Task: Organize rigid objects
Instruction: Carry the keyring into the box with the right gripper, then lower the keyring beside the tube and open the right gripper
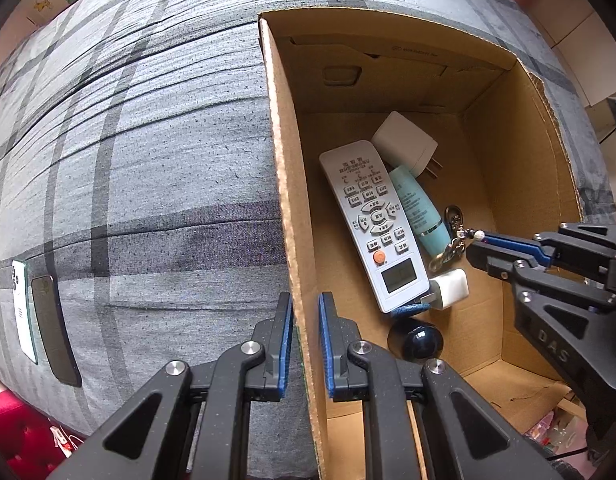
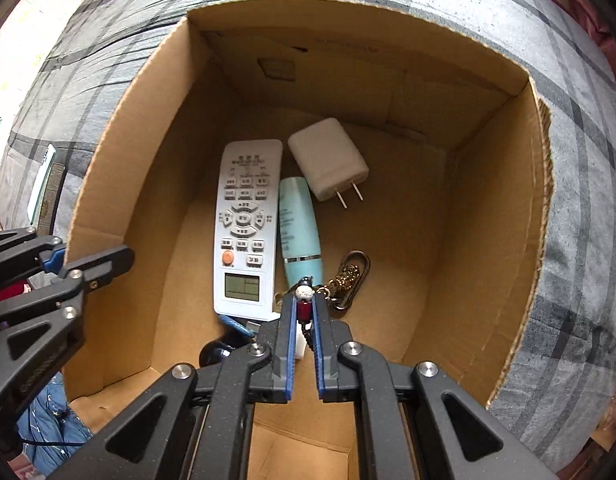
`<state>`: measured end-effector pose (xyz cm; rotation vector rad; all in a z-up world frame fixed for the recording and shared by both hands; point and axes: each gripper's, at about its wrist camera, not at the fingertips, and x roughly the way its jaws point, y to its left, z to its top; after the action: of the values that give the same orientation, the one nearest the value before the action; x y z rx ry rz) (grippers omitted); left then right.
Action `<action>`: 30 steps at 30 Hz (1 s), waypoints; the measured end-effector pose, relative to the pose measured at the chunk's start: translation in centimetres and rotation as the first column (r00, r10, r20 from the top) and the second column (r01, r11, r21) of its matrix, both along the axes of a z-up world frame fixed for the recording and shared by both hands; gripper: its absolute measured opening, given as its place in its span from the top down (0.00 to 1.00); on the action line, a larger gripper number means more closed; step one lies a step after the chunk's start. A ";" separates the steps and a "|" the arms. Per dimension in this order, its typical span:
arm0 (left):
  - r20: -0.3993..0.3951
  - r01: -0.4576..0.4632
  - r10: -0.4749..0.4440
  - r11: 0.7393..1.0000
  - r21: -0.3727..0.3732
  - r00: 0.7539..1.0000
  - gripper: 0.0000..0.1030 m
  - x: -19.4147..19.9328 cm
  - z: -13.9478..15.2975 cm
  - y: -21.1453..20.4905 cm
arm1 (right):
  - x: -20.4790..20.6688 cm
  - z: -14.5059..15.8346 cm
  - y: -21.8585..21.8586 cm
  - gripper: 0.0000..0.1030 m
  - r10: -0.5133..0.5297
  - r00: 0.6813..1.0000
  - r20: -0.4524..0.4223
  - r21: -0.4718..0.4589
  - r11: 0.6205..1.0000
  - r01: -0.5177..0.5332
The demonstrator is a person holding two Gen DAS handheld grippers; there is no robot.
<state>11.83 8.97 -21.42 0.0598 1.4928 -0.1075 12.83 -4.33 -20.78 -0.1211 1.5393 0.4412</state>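
An open cardboard box (image 2: pixel 499 216) sits on a grey plaid bedcover (image 1: pixel 156 168), and both grippers work at it. The left gripper (image 1: pixel 306 344) points down over the box's left wall (image 1: pixel 292 208), its blue-padded jaws clamped on the cardboard edge, one finger outside and one inside. The right gripper (image 2: pixel 304 312) reaches down into the box near its middle, jaws closed on a keychain (image 2: pixel 349 276): a small dark red charm with a white bead sits pinched between the pads, while the brass chain and dark clip hang just past the fingertips, low over the box floor and right of the teal tube. Already lying on the floor of the box are a white remote control (image 2: pixel 246 224) with an orange button and small screen, lengthwise toward the far wall; a teal tube (image 2: pixel 300 228) just beside it on the right; and a white plug adapter (image 2: pixel 327 158) at the far end with its two prongs pointing near. At the near end, a smaller white charger (image 1: pixel 451 288) lies touching the remote's corner, with a dark glossy ball (image 1: pixel 417 340) nearer still. On the bedcover well left of the box lie a white phone (image 1: pixel 23 312) and a dark phone (image 1: pixel 54 328) side by side.
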 end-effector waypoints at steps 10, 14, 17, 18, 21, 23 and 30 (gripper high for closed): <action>0.001 0.005 -0.005 1.000 0.001 1.000 0.87 -0.1 0.0 -0.1 | 1.2 -1.0 0.5 0.93 -0.012 1.000 -0.021 0.004 1.000 0.012; 0.001 0.004 -0.004 1.000 0.001 1.000 0.87 -0.2 -0.1 0.0 | 1.8 -0.8 0.7 0.80 -0.019 1.000 -0.024 0.001 1.000 0.019; 0.002 0.006 -0.006 1.000 0.001 1.000 0.87 -0.2 -0.1 0.0 | 2.5 -0.1 0.8 0.53 -0.027 1.000 -0.011 0.005 1.000 0.027; 0.002 0.007 -0.007 1.000 0.002 1.000 0.87 -0.2 -0.1 -0.1 | 2.6 0.1 0.8 0.51 -0.028 1.000 -0.006 0.004 1.000 0.028; 0.002 0.009 -0.009 1.000 0.003 1.000 0.87 -0.2 0.0 0.0 | 3.0 0.5 1.0 0.42 -0.030 1.000 0.002 0.002 1.000 0.030; 0.003 0.008 -0.008 1.000 0.003 1.000 0.87 -0.2 -0.1 0.0 | 3.3 0.9 1.1 0.40 -0.035 0.999 0.008 0.006 0.999 0.035; 0.005 0.011 -0.011 1.000 0.006 1.000 0.87 -0.3 -0.1 0.0 | 3.6 3.8 0.5 0.34 -0.059 0.997 0.042 0.031 0.998 0.057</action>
<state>11.56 8.94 -21.48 0.0732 1.4882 -0.1122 16.48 -3.87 -16.98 -0.0618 1.4898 0.4132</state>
